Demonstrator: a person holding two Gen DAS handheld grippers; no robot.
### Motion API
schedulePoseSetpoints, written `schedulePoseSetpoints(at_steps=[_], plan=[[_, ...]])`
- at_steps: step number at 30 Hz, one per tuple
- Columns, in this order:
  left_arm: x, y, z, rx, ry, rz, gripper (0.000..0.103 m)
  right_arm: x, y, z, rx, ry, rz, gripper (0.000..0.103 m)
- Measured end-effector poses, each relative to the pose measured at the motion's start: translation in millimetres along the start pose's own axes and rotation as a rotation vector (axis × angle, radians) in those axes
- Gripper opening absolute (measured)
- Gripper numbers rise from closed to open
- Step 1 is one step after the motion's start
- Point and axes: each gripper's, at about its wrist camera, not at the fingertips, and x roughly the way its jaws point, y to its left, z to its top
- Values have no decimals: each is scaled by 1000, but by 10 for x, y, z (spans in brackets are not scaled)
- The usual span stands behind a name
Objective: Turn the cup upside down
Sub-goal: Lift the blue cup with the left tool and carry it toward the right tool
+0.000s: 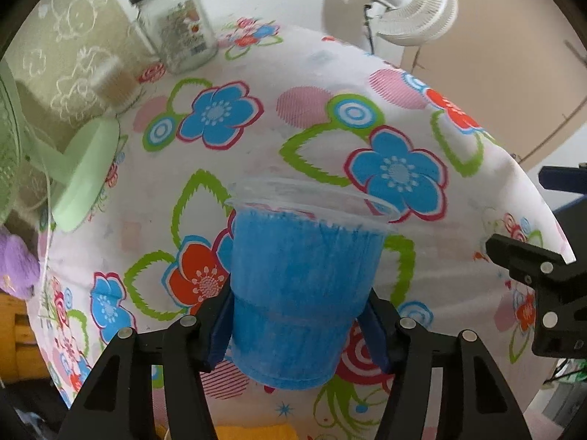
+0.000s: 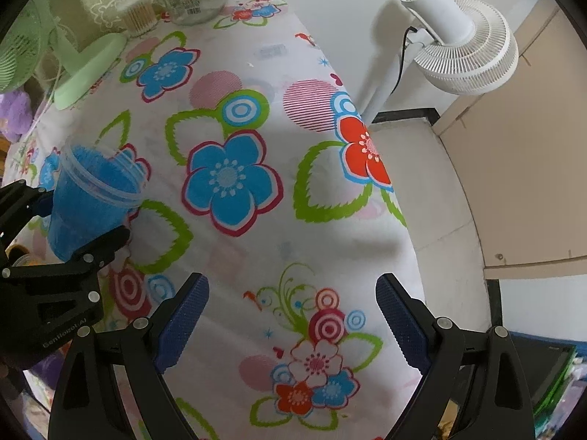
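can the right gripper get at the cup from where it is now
Probably yes. The right gripper is open and empty over bare tablecloth, nothing between it and the cup. But the left gripper already clamps the cup's lower sides, so only the rim end is free.

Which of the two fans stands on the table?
The green fan: its round base rests on the floral tablecloth. The white fan stands on the floor beyond the table edge.

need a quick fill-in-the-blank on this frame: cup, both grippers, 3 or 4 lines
1. The blue cup is clamped by the ____ hand-held gripper.
2. The cup's open rim points ____.
3. The right hand-held gripper is ____ and holds nothing.
4. The floor fan past the table's edge is ____ in colour.

Missing words: left; up; open; white
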Motion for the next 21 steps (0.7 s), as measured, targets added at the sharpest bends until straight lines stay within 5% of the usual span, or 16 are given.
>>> schedulePoseSetpoints(at_steps=[21], plan=[[-420, -850, -668, 534, -106, -61, 62, -295, 13, -1156, 135, 36, -5, 94]])
